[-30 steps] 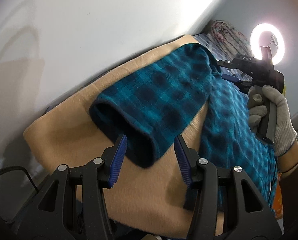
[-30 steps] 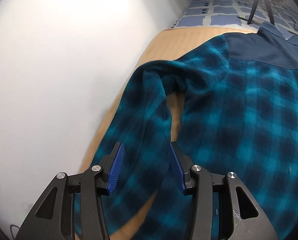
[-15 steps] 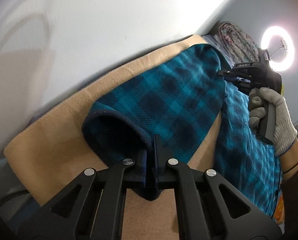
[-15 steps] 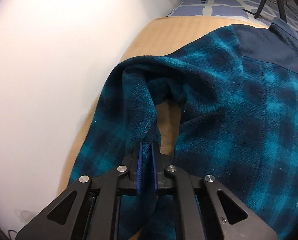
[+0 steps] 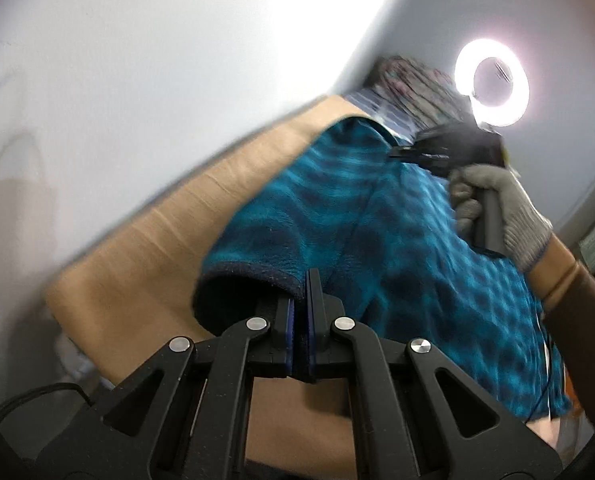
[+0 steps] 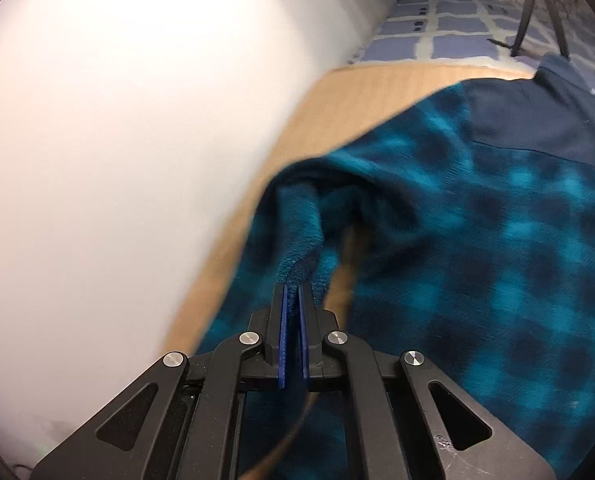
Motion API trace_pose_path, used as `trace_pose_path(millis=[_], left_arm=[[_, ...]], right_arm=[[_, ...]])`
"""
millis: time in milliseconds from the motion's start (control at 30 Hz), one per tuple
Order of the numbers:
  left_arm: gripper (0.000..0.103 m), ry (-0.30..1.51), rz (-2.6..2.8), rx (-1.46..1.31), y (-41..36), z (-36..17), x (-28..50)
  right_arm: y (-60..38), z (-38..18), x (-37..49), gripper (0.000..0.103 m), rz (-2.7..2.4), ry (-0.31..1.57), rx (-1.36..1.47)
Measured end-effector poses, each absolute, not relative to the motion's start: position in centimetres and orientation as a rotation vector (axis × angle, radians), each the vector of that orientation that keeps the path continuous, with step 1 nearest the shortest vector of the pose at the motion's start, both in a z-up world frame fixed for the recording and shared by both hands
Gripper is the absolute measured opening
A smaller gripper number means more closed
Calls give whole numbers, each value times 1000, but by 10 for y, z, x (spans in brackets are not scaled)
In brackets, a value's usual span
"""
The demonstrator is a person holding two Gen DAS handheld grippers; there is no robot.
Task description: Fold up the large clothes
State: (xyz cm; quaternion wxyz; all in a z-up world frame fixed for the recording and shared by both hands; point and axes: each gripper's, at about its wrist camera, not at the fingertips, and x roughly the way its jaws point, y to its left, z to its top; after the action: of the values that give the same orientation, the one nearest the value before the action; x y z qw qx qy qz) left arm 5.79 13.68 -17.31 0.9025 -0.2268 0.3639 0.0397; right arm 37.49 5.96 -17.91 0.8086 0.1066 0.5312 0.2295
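A teal and dark blue checked fleece shirt [image 5: 417, 240] lies spread on a tan blanket [image 5: 169, 264]. My left gripper [image 5: 299, 280] is shut on the dark hem of the sleeve cuff [image 5: 253, 272], which hangs open as a tube to the left of the fingers. Higher up that same sleeve [image 6: 297, 240], near the armpit, my right gripper [image 6: 292, 288] is shut on a raised ridge of fleece. The right gripper [image 5: 401, 153] also shows in the left wrist view, held by a hand in a grey glove [image 5: 497, 208]. The shirt's plain navy shoulder panel [image 6: 537, 124] lies at the upper right.
A white wall [image 5: 137, 80] runs close along the blanket's far edge. A lit ring lamp [image 5: 493, 82] stands beyond the bed, its tripod legs [image 6: 525, 12] on a blue checked sheet [image 6: 449, 32]. A rumpled patterned quilt [image 5: 413, 80] lies at the bed's far end.
Both grippers went from open to shut on the sleeve, the left on the cuff, the right near the armpit. The sleeve has since been lifted and drawn slightly toward the shirt's body.
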Motion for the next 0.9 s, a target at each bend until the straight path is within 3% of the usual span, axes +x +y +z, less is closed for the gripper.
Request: trace_pose_path(millis=[267,467,533,700,767,800,833,867,900], left_arm=[[5,833,13,-515,125,-194,52],[34,760,89,-616,160,-188,23],[61,753,124,-674,173,-191,22],[67,792,169,-795,195,-209,41],[66,816,138,-819,196,-220,53],[43,827,137,-822,194,-224,57],[8,838,136,-818,191,-227,60],[2,847,129,-796,187,-228,63],[2,835,124,-774,181,-224,63]], right_arm=[[71,-171,347,7,414,1129,-23],[85,-144,298,7,550,1131,9],[95,-143,279,8,622,1150,8],[111,-145,247,20,695,1178,-15],[111,-139,230,25,711,1170,-10],[107,-137,224,28,719,1167,2],[102,-134,219,34,727,1164,17],[97,-132,213,37,732,1159,30],[89,-130,210,42,734,1153,43]])
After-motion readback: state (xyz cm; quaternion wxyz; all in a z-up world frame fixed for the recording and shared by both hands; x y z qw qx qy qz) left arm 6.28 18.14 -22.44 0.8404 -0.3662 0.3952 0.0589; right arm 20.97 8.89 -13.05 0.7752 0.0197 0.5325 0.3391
